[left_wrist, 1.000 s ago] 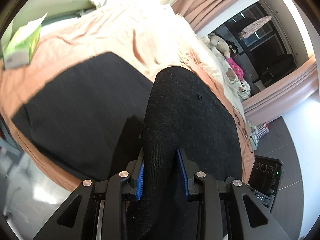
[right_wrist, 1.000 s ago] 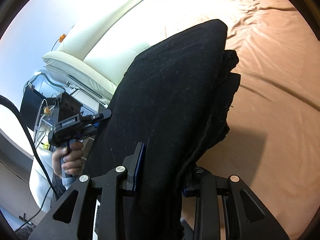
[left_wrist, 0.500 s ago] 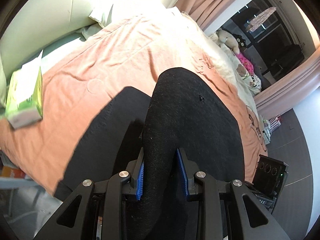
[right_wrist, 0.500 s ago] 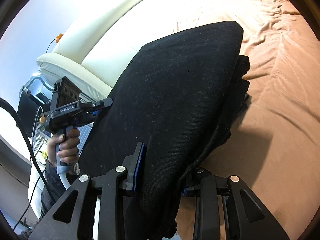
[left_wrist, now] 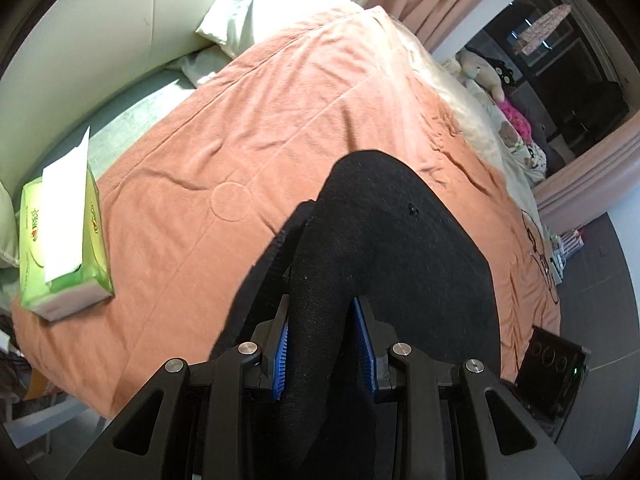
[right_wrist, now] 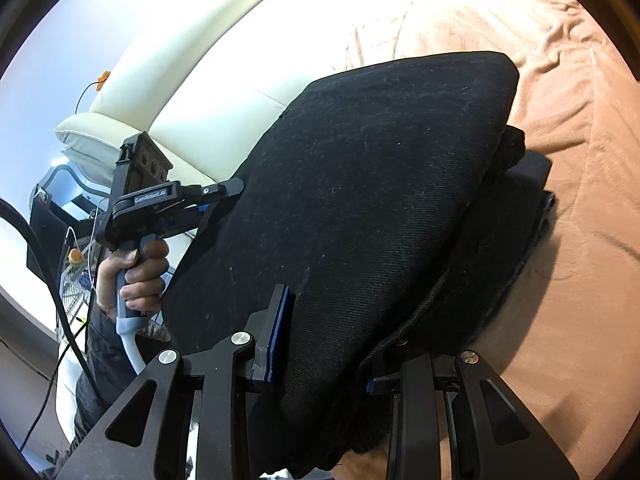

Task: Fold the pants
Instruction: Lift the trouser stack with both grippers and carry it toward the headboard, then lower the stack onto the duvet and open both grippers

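Note:
The black pants (left_wrist: 384, 240) hang folded over my left gripper (left_wrist: 323, 344), which is shut on a thick fold of the cloth above the orange bedspread (left_wrist: 248, 128). In the right wrist view the pants (right_wrist: 380, 184) form a wide black fold stretched between both grippers. My right gripper (right_wrist: 324, 340) is shut on their near edge; its right fingertip is hidden under the cloth. The left gripper (right_wrist: 216, 196) shows there at the pants' far left edge, held by a hand. Lower layers of the pants (right_wrist: 516, 216) rest on the bedspread.
A green tissue box (left_wrist: 60, 240) lies on the bed's left edge. Pillows (left_wrist: 256, 12) sit at the head. Soft toys (left_wrist: 488, 76) lie along the far side. A cream padded headboard (right_wrist: 192, 92) stands behind the bed. A black device (left_wrist: 556, 368) sits on the floor.
Both grippers have carried the pants fold forward over the bed. The flat black layer seen earlier in the left wrist view has slid out of view, and more bedspread shows.

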{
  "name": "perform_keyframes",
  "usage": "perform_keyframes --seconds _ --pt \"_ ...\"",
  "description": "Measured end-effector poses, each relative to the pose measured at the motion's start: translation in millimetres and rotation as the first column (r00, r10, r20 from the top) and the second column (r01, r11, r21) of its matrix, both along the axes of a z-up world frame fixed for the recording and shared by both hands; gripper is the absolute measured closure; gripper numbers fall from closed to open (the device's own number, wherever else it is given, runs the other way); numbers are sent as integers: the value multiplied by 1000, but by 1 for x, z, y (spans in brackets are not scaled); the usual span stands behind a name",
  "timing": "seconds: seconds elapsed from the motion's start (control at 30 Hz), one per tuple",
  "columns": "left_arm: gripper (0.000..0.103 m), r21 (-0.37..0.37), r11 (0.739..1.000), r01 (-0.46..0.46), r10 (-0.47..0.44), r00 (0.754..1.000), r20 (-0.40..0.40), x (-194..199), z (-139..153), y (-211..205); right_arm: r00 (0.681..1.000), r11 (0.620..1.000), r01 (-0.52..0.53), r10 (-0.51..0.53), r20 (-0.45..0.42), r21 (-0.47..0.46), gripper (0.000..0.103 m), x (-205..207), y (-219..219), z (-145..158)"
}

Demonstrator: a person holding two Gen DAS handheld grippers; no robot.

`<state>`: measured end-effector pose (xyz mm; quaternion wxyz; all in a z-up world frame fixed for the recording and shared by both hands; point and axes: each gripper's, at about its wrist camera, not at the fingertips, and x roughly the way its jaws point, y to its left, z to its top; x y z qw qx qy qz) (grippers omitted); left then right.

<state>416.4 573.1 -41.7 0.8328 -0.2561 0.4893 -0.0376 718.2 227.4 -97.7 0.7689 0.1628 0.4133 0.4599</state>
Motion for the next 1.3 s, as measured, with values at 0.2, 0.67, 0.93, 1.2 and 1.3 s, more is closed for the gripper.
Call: perform_keyframes --seconds 0.2,0.67,0.93,1.2,1.3 --pt "70 52 992 -114 117 991 -60 2 -34 13 997 999 22 -25 -79 -31 63 -2 -15 -38" --pt "70 128 944 -303 292 951 98 -100 -3 8 983 992 41 -19 181 -121 51 -41 -76 24" --pt "69 139 936 -325 305 941 144 -117 -4 -24 945 970 -10 89 314 -244 51 -28 -24 65" --pt "69 163 923 -350 331 934 132 -122 -25 -37 909 939 -26 165 382 -344 51 0 23 55" --pt "69 161 920 -356 340 933 122 -125 -31 -38 898 913 -27 201 391 -407 51 3 36 39"
